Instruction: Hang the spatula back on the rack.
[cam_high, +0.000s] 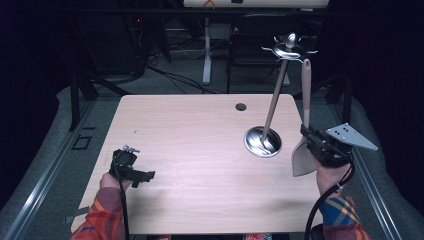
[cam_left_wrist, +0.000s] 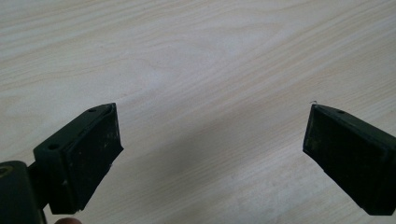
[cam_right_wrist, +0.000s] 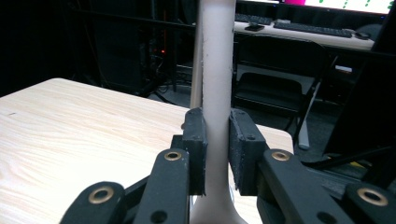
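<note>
in the high view the right gripper (cam_high: 311, 136) clamps the beige silicone spatula (cam_high: 304, 131) upright at about 3 o'clock of the steel-based wooden utensil stand (cam_high: 270, 117), so hanging its top on a hook looks next. in the left gripper view the left gripper (cam_left_wrist: 212, 140) hangs jaws apart over the pale wooden table (cam_left_wrist: 210, 56). in the right gripper view both pads pinch the spatula's handle, calling for a lift toward 12 o'clock.

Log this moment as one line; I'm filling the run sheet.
left gripper: open, over bare table | right gripper: shut on spatula, handle up | utensil stand: hooks free
</note>
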